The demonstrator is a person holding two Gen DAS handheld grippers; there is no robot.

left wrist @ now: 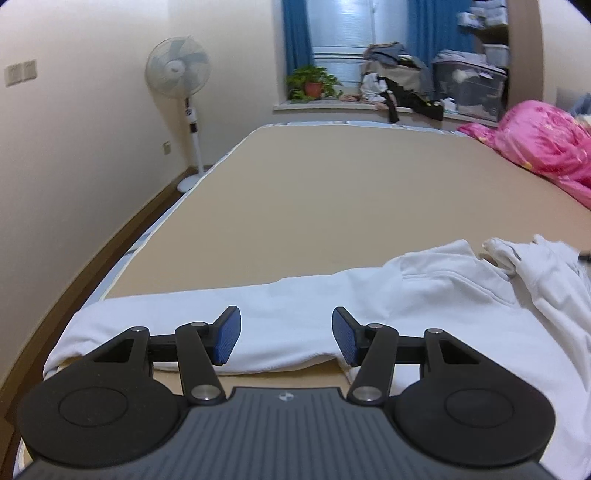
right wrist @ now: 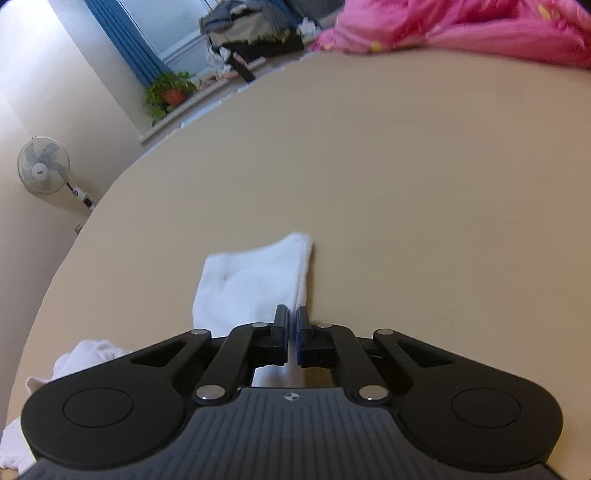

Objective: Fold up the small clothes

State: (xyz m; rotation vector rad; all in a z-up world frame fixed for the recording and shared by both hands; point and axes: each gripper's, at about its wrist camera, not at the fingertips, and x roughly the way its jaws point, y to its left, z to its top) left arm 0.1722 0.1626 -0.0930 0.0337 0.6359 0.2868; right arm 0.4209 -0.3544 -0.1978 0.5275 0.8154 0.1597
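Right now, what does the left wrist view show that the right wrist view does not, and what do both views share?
Only the left wrist view shows the left gripper, open above a long white garment, plus clear storage bins by the window.

Only the right wrist view shows the right gripper, shut on the edge of a stretched white sleeve.

Both show the tan bed surface, the pink quilt, the standing fan, the potted plant and the blue curtains.
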